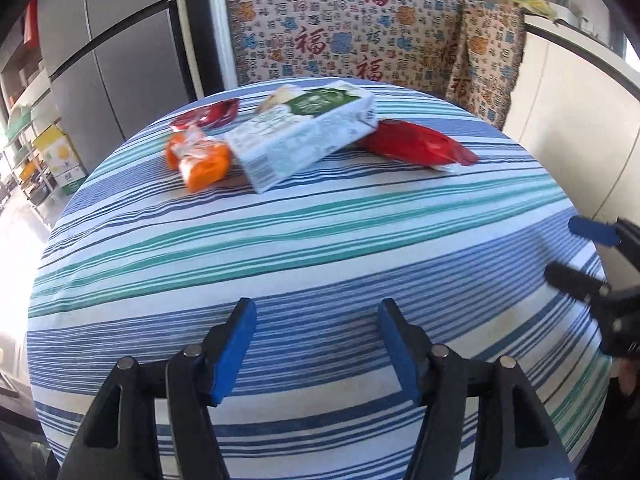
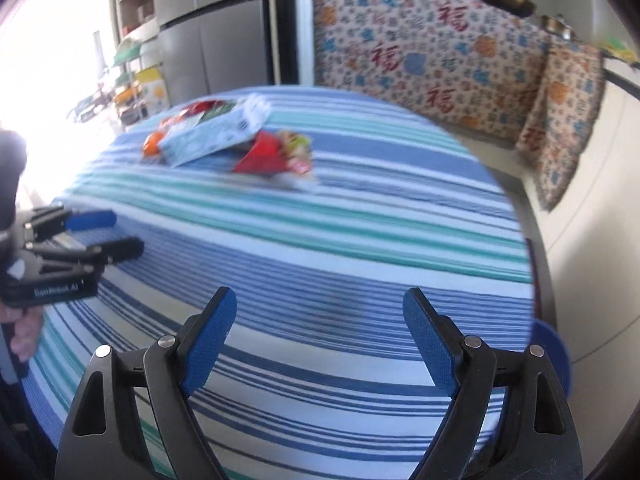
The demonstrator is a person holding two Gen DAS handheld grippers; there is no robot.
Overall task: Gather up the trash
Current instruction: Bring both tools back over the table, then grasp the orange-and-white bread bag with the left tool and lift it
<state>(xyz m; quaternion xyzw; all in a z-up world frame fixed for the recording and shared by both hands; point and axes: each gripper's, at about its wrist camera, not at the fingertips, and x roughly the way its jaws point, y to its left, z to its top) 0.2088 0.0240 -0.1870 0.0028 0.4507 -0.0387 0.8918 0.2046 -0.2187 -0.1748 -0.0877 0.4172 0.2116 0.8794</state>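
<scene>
A small heap of trash lies at the far side of a round table with a striped cloth (image 1: 320, 240). It holds a white carton (image 1: 304, 136) (image 2: 212, 136) lying flat, an orange wrapper (image 1: 198, 156) to its left, a dark red wrapper (image 1: 208, 114) behind that, and a red wrapper (image 1: 416, 144) (image 2: 264, 156) to its right. My left gripper (image 1: 317, 308) (image 2: 126, 232) hovers open over the near part of the cloth with nothing between its fingers. My right gripper (image 2: 319, 296) (image 1: 564, 250) is beside it on the right, wide open and empty. Both are well short of the heap.
Furniture draped in a patterned cloth (image 1: 348, 36) stands behind the table, with pans on top. A grey fridge (image 1: 116, 52) and shelves with boxes (image 1: 60, 156) are at the left, a white counter (image 1: 568, 92) at the right. A blue round object (image 2: 554, 352) shows past the table's right edge.
</scene>
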